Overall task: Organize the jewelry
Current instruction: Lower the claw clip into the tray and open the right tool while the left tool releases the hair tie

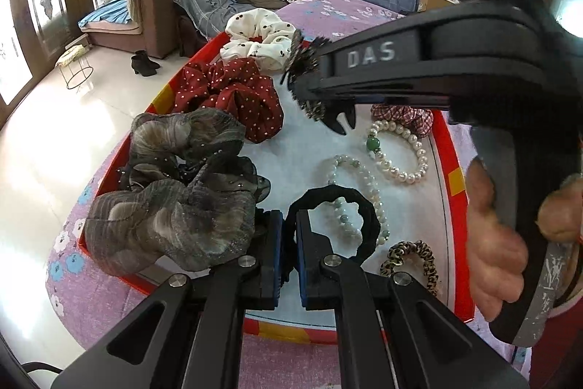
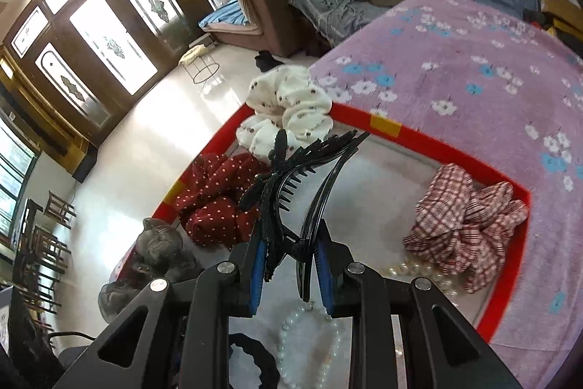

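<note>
Your right gripper [image 2: 288,265] is clamping the black claw clip [image 2: 291,185] above the red tray [image 2: 430,141]; your left gripper [image 1: 288,243] is pinching the black hair tie [image 1: 364,206], with pearl bracelets [image 1: 397,152] lying just beyond.

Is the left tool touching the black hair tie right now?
Touching. In the left wrist view the left tool has its blue-padded fingers closed on the near edge of the black hair tie, whose band runs between them with no gap.
</note>
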